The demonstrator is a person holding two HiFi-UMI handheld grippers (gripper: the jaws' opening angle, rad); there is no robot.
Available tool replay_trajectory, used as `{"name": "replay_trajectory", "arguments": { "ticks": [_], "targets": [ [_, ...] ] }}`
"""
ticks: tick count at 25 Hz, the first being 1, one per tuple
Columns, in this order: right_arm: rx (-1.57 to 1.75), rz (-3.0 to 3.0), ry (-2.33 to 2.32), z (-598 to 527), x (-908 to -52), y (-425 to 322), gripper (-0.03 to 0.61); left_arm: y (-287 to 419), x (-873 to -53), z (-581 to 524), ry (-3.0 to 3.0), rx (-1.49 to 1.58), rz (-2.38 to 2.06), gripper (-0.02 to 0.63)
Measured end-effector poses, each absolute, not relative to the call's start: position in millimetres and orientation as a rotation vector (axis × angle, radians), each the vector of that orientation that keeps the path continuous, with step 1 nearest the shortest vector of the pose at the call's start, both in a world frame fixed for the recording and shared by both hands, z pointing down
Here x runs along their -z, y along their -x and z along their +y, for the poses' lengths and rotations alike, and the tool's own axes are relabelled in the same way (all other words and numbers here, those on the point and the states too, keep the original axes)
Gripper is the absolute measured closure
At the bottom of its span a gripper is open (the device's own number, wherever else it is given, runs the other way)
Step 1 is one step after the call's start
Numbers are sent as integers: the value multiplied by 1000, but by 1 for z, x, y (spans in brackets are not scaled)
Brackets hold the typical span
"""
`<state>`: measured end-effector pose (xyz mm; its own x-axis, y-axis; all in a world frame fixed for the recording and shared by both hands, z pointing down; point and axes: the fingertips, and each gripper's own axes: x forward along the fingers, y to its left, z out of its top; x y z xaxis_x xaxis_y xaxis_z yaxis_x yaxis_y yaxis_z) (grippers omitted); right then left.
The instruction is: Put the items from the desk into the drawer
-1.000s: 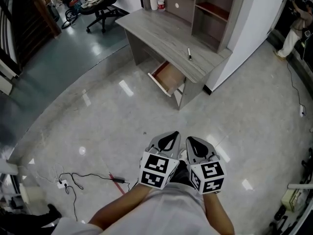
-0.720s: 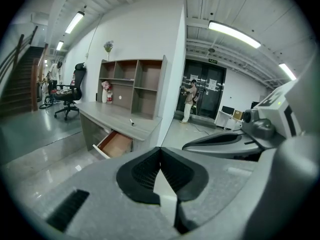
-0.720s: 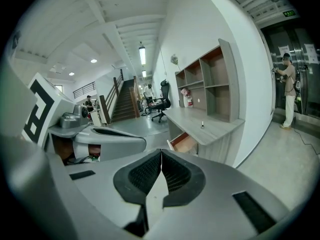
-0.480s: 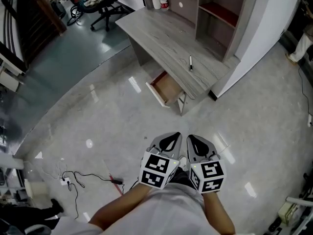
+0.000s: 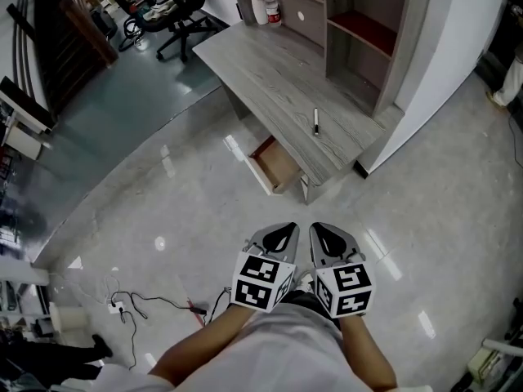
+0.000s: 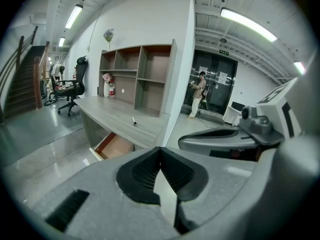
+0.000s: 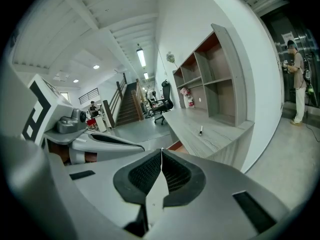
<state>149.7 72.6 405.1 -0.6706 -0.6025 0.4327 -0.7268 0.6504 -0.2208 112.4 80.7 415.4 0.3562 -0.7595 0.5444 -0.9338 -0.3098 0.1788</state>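
Head view places the small black-and-white marker [image 5: 315,121] on the grey wood-grain bench [image 5: 270,64] well ahead of the clenched, empty fingers of both grippers, long axis pointing away from them, slightly nearer the right gripper [image 5: 328,233] than the left gripper [image 5: 280,233], with the open wooden drawer [image 5: 275,166] between.

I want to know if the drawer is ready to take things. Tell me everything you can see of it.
The drawer stands pulled out from under the grey wood-grain desk, near where the pen lies on top. It is a shallow open box with a pale tan bottom, reddish-brown inner side walls and a light front panel. Its back part is hidden under the desktop. The bottom that shows looks bare. Only the desk seems to touch it.
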Motion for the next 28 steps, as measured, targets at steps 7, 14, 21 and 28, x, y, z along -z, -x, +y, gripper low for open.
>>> {"name": "replay_trajectory", "arguments": {
  "ticks": [7,14,21,28],
  "targets": [
    [-556,-2539,-1083,42,-411,-141,577,-107,-421,47,-2168,-485,-1450,611],
    [-577,-2483,-1166,-10,-425,-120,575,-87,-431,-6,-2203,-474,-1378,611],
    [-595,-2392,-1285,-80,-444,-87,575,-50,-443,-79,-2267,-493,-1258,611],
    [-609,-2258,-1411,-140,-462,-64,575,-16,-449,-136,-2320,-489,-1126,611]
  ]
}}
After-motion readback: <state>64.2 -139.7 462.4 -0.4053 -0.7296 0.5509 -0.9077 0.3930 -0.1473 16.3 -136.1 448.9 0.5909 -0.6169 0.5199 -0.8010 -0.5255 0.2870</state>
